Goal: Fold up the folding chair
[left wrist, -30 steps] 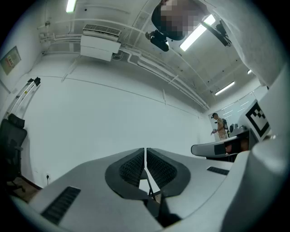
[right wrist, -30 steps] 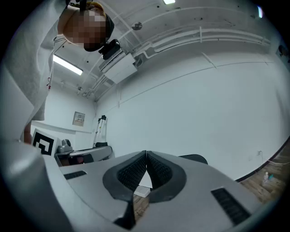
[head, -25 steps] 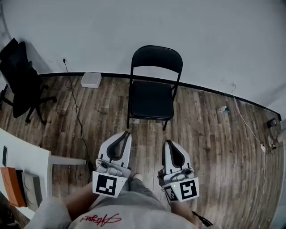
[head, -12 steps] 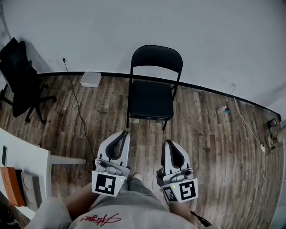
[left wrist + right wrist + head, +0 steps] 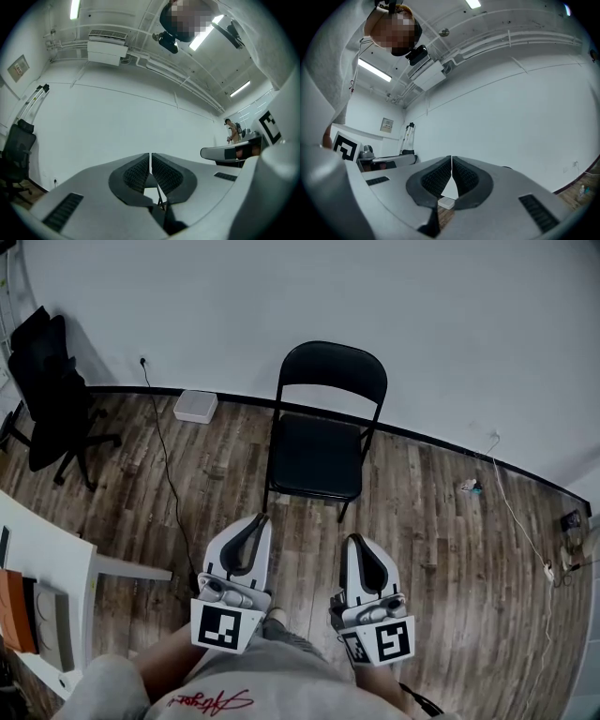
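A black folding chair [image 5: 321, 432] stands unfolded against the white wall, its seat facing me. Both grippers hang side by side in front of my body, a step short of the chair. My left gripper [image 5: 259, 517] is shut with nothing between its pads; its own view shows the tips meeting [image 5: 150, 155] and a sliver of the chair's leg [image 5: 159, 197] below them. My right gripper [image 5: 352, 538] is also shut and empty, its tips together [image 5: 451, 158] against the white wall.
A black office chair [image 5: 49, 390] stands at the left wall. A white box [image 5: 196, 406] lies by the skirting, with a black cable [image 5: 167, 474] running across the wooden floor. A white table [image 5: 42, 563] juts in at lower left. More cables [image 5: 525, 531] lie at the right.
The view has shifted slightly, so the chair and floor sit a little lower and to the right in frame. Both grippers stay shut in much the same place.
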The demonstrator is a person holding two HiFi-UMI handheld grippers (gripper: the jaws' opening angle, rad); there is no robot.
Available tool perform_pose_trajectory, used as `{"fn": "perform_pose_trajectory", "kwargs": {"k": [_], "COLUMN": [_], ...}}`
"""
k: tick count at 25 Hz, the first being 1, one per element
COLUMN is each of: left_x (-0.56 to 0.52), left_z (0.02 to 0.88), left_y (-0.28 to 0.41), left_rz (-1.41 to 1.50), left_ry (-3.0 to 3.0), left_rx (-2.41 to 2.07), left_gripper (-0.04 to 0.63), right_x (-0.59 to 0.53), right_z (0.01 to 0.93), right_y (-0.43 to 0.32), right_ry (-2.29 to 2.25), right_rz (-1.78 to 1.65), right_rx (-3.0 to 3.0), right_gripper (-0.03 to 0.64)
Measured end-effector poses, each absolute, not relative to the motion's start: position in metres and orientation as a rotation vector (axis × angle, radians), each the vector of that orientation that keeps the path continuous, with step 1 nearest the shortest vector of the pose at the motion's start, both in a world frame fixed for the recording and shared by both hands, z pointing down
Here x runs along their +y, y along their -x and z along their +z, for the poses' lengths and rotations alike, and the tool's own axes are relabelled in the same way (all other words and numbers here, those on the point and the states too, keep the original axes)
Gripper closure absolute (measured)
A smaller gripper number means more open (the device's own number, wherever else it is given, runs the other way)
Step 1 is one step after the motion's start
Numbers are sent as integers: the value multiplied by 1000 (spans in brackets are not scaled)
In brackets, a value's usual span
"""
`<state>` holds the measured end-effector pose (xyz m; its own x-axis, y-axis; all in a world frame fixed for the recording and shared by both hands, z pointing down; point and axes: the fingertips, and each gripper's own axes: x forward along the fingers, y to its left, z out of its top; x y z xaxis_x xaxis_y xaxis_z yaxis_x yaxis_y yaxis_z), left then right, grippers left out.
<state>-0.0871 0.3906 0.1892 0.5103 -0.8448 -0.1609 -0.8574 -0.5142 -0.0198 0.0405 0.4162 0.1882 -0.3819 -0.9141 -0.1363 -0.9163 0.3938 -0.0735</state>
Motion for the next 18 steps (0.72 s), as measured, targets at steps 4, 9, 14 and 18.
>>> {"fn": "perform_pose_trajectory", "kwargs": {"k": [4, 9, 14, 18], "left_x": [390, 369, 325, 271], "left_z": [200, 205, 202, 216], "left_y": [83, 88, 87, 78], "left_rz": [165, 142, 166, 86], "left_ry": [2648, 2633, 2622, 2646], "left_rx": [1539, 1560, 1535, 1493], "left_gripper": [566, 566, 566, 566], "right_x": [411, 392, 352, 300], "right_z": [196, 201, 202, 204], "right_y": [-50, -52, -48, -48], "right_ry": [1657, 1683, 1691, 1712], "right_rz": [-18, 30, 52, 68], "right_rx": [2502, 2534, 2529, 2528], "right_gripper": [598, 598, 598, 598]}}
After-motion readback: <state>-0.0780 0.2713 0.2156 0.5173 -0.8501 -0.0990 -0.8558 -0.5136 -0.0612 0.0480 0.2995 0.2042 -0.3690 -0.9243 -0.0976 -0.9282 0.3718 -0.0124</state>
